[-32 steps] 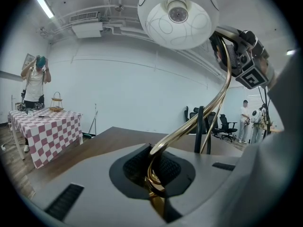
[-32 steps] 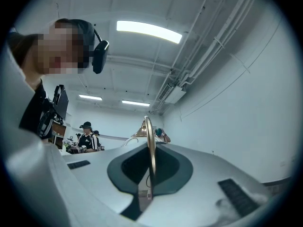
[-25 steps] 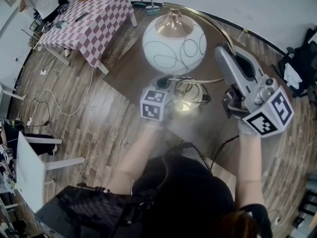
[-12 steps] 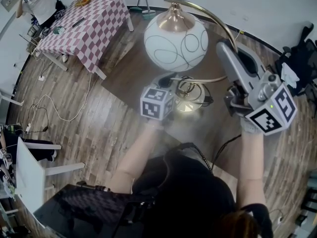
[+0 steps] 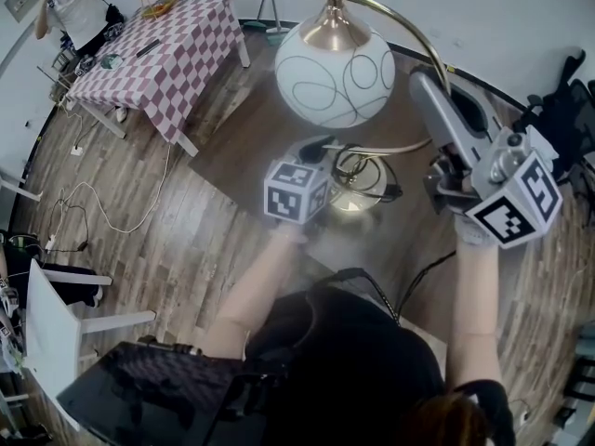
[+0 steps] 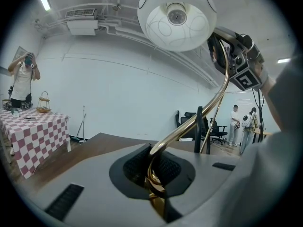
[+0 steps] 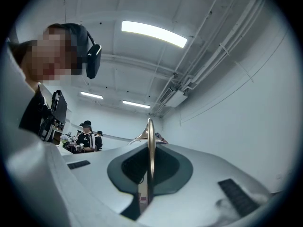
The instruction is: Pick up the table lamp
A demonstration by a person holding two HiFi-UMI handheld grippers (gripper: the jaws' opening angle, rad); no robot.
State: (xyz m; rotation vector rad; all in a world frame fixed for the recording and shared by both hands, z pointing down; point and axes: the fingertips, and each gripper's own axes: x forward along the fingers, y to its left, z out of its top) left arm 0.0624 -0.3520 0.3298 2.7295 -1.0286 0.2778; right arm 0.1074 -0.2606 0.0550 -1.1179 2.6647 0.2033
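Observation:
The table lamp has a white globe shade point(image 5: 337, 72) with black swirls, a copper cap and a curved brass arm point(image 5: 409, 28) that runs down to a round brass base point(image 5: 358, 191). My left gripper point(image 5: 323, 152) is shut on the lower brass stem point(image 6: 152, 171) just above the base. Up at the bend of the arc, my right gripper point(image 5: 430, 84) is shut on the brass arm point(image 7: 150, 150). In the left gripper view the globe point(image 6: 176, 18) hangs overhead, with the right gripper point(image 6: 241, 67) beside the arm. Whether the base touches the table I cannot tell.
The lamp is over a dark brown table point(image 5: 244, 128), with a black cable point(image 5: 383, 191) coiled at the base. A pink checkered table point(image 5: 167, 45) stands at the far left and a white table point(image 5: 51, 323) at the near left. Several people point(image 6: 21, 82) stand in the room.
Both grippers have risen a little with the lamp in them. The globe and the arc sit higher and slightly further right in the head view.

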